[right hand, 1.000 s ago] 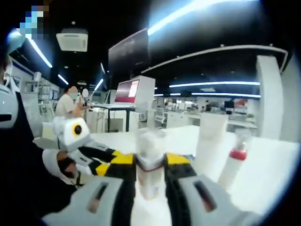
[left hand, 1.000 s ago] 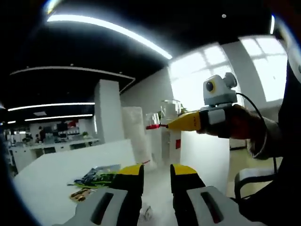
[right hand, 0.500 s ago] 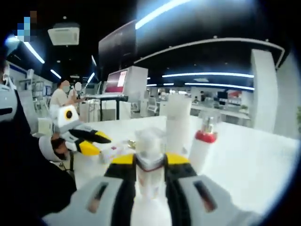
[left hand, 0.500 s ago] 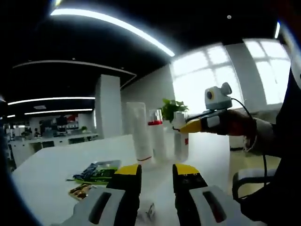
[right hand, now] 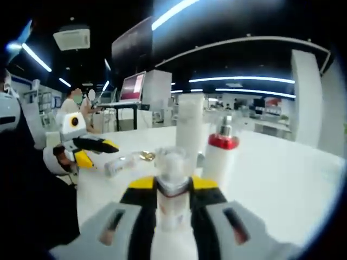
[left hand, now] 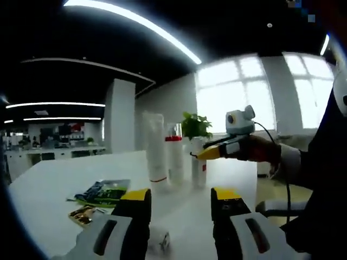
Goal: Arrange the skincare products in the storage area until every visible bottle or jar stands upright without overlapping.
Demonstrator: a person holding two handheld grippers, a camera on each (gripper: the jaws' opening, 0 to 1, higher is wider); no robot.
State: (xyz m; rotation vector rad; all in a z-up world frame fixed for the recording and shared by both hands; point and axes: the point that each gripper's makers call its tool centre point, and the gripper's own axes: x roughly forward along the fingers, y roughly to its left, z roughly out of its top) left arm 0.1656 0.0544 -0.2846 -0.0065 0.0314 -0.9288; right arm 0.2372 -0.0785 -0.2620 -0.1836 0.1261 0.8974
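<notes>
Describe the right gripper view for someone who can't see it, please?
The right gripper, its yellow-tipped jaws shut on a small clear-capped bottle, holds it upright over a white table. Just beyond stand a tall white tube and a red-collared pump bottle; at left is the left gripper.

The clear-capped bottle (right hand: 172,189) is half hidden between the right gripper (right hand: 173,197) jaws; its label blurs.

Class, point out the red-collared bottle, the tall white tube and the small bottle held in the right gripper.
red-collared bottle (right hand: 219,157), right gripper view, white body
tall white tube (left hand: 155,149), left gripper view, mid-body
small bottle (right hand: 172,200), right gripper view, body between the fingers
</notes>
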